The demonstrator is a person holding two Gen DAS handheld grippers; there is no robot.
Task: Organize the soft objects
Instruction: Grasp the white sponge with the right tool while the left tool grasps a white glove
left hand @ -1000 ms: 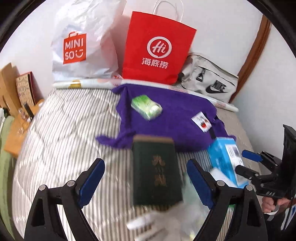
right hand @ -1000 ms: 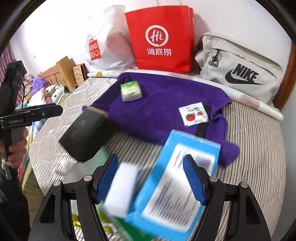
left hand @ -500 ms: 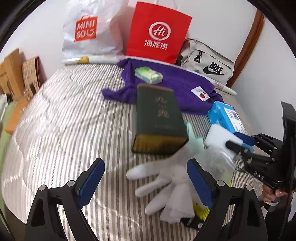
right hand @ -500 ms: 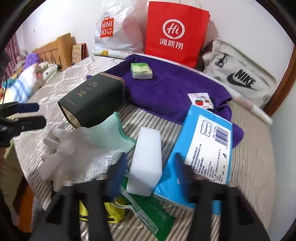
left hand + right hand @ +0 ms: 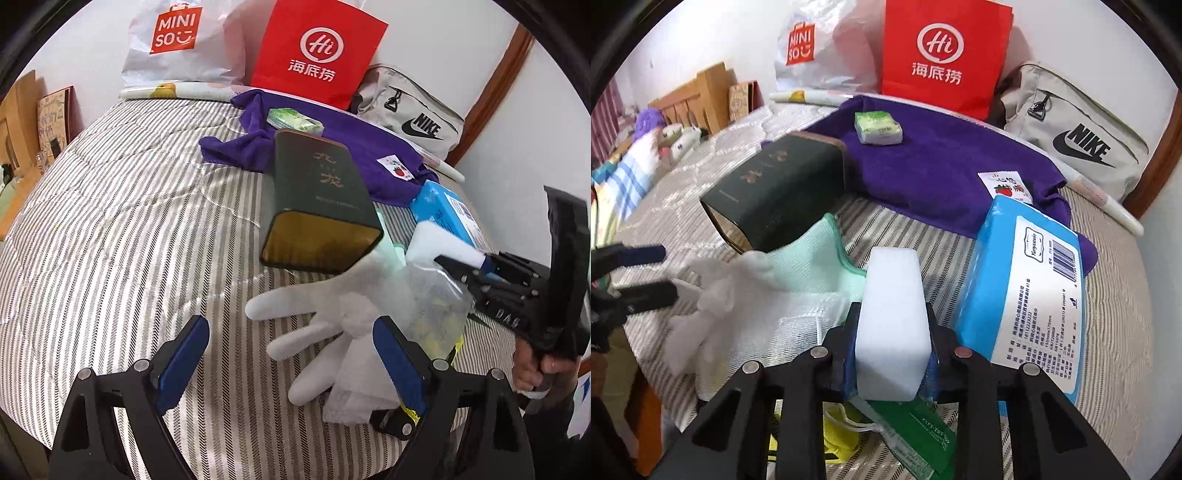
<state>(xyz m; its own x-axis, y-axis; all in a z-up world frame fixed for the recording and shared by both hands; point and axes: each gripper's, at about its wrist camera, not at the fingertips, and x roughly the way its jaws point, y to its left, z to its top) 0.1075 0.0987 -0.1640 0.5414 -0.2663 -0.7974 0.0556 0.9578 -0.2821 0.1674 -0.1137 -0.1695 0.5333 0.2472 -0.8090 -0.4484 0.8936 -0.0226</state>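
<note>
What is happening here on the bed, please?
A person is sorting soft things on a striped bed with two handheld grippers. The right gripper is closed on a white sponge block, beside a blue tissue pack. The left gripper is open above a white glove, not gripping it. A dark green box lies behind the glove.

White sponge (image 5: 892,325), purple towel (image 5: 934,173) (deep shade), grey-striped bedcover (image 5: 129,221).
</note>
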